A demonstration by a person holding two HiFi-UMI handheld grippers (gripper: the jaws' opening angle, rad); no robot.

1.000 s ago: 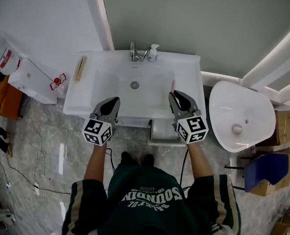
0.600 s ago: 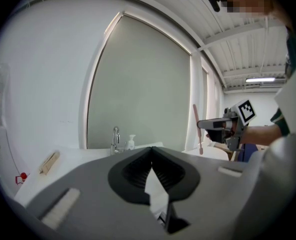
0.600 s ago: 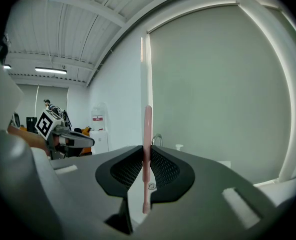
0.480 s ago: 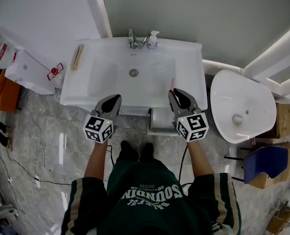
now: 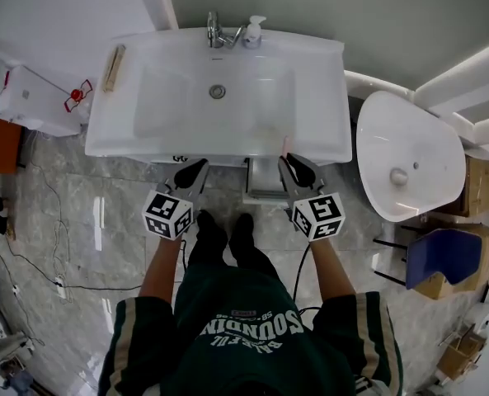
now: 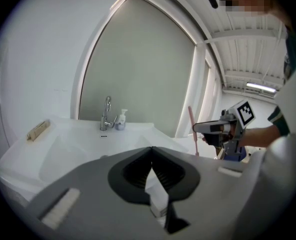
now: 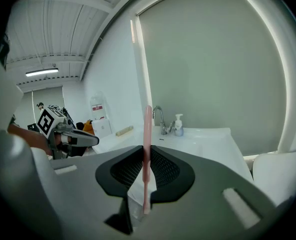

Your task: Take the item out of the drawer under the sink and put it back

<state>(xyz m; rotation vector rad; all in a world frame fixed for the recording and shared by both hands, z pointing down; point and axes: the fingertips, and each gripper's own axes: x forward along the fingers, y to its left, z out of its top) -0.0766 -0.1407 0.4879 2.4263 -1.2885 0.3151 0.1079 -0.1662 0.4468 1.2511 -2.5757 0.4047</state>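
Observation:
My right gripper [image 5: 288,163] [image 7: 145,151] is shut on a thin pink stick [image 7: 147,149] [image 5: 285,145], which stands upright between its pads. It hangs just in front of the white sink [image 5: 326,97], over the partly open drawer [image 5: 263,185] below the sink's front edge. My left gripper [image 5: 199,167] [image 6: 151,151] is shut with nothing in it, level with the right one and to the left of the drawer. The left gripper view shows the right gripper [image 6: 215,129] with the pink stick [image 6: 191,129]. What lies inside the drawer is hidden.
A tap [image 5: 214,28] and a soap bottle [image 5: 252,31] stand at the sink's back. A wooden brush [image 5: 112,56] lies on its left rim. A toilet [image 5: 409,167] is at the right, white boxes [image 5: 30,101] at the left, cables [image 5: 38,254] on the floor.
Both grippers have sunk from over the basin's near edge to below and in front of the sink's front. The pink stick stays in the right gripper.

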